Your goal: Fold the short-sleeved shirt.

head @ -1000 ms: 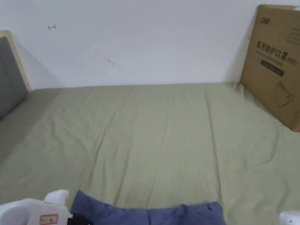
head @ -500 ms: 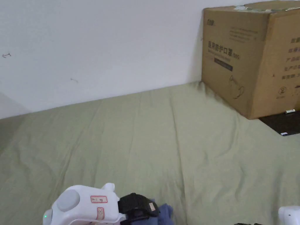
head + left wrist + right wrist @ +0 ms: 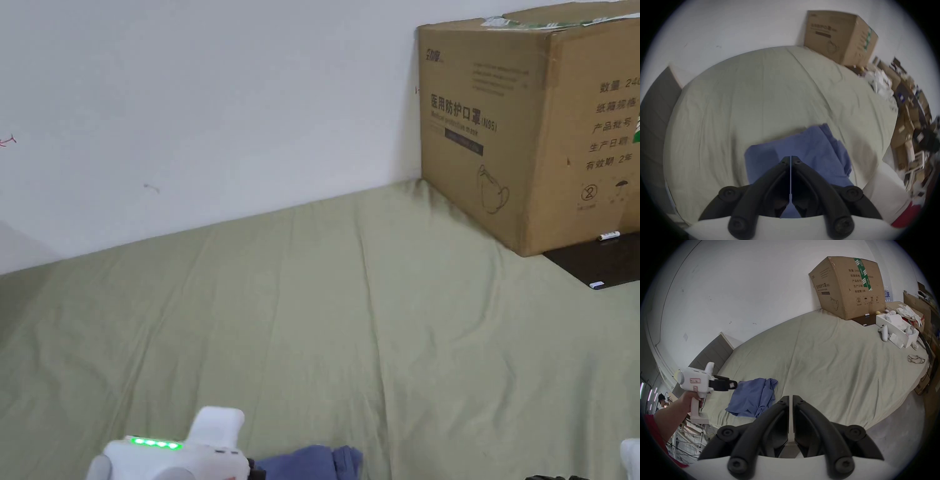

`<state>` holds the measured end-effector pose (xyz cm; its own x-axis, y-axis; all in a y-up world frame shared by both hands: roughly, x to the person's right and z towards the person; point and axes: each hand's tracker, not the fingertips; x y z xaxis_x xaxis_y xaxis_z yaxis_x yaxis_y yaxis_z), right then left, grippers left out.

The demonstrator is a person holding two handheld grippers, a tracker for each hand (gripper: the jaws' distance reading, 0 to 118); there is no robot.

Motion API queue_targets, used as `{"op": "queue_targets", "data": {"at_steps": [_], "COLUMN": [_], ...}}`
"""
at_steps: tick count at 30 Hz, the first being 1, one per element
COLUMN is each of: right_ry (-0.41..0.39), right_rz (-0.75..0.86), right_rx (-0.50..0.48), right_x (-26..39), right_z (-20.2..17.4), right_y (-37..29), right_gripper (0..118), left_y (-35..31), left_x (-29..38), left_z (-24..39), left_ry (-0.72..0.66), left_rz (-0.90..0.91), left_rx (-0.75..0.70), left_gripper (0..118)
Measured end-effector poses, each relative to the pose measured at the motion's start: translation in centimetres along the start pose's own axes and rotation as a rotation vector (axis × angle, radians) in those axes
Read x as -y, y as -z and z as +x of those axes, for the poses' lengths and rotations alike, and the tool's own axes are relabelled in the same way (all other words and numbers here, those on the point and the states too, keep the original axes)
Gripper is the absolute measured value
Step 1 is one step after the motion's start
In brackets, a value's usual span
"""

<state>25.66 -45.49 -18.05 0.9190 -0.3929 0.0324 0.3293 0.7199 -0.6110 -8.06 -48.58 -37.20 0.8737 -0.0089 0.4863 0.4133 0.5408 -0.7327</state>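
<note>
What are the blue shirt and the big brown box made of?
The blue shirt looks like soft, thin woven cloth, matte: it rumples and folds limply on the bed. The big brown box looks like plain cardboard: stiff flat sides, dull brown, creased edges, green tape along its top.

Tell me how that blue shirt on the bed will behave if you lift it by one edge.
The blue shirt looks like thin cloth, folded with soft wrinkles, so it will probably droop and unfold. It likely weighs little. On the smooth bedsheet it may slide rather than stay put.
</note>
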Motion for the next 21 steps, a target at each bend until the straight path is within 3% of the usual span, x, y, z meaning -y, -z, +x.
{"op": "queue_targets", "data": {"at_steps": [3, 8, 11, 13, 17, 21], "right_ry": [-0.018, -0.227, -0.228, -0.185, -0.127, -0.147], "right_rz": [0.0, 0.005, 0.004, 0.004, 0.022, 0.166], "right_rx": [-0.005, 0.053, 0.047, 0.017, -0.049, -0.055], "right_x": [0.1, 0.2, -0.1, -0.4, -1.2, -4.2], "right_z": [-0.5, -2.4, -2.8, -2.8, -2.8, -3.6], "right_y": [0.0, -0.2, 0.0, 0.1, 0.2, -1.6], "right_gripper": [4, 4, 4, 4, 4, 4], "left_y": [3.4, 7.8, 8.0, 6.9, 4.1, -3.5], "left_x": [0.3, 0.8, 0.3, -0.3, -0.8, -1.2], "left_z": [1.6, 5.2, 6.5, 6.6, 5.9, 5.0], "left_ry": [-0.084, -0.032, -0.033, -0.116, -0.275, -0.112], "left_rz": [-0.083, -0.111, -0.079, -0.032, 0.015, 0.312], "left_rx": [0.073, 0.07, 0.042, 0.146, 0.589, 0.276], "left_gripper": [1, 0, 0, 0, 1, 1]}}
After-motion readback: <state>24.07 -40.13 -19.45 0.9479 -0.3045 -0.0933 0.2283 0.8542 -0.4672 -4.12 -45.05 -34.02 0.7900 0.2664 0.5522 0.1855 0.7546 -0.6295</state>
